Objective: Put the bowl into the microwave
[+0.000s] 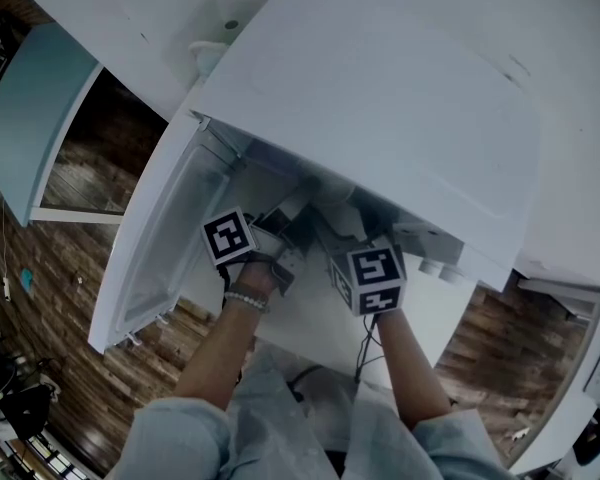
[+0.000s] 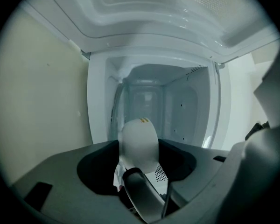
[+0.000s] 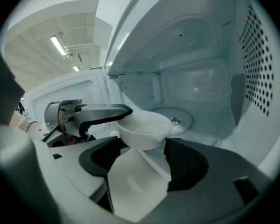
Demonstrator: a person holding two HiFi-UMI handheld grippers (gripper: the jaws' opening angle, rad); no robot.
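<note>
The bowl (image 3: 144, 129) hangs upright at the front edge of the microwave (image 1: 380, 118) floor, just inside the opening and short of the hub (image 3: 176, 121) at the floor's centre. The left gripper (image 3: 123, 115) pinches its rim from the door (image 1: 170, 228) side, dark jaw hooked over the lip. The right gripper (image 3: 139, 167) sits right behind it, one pale jaw reaching to the bowl's underside. Its mate is out of sight, so I can't say whether it grips. By my reckoning, the bowl goes straight forward, deeper in, then down.
</note>
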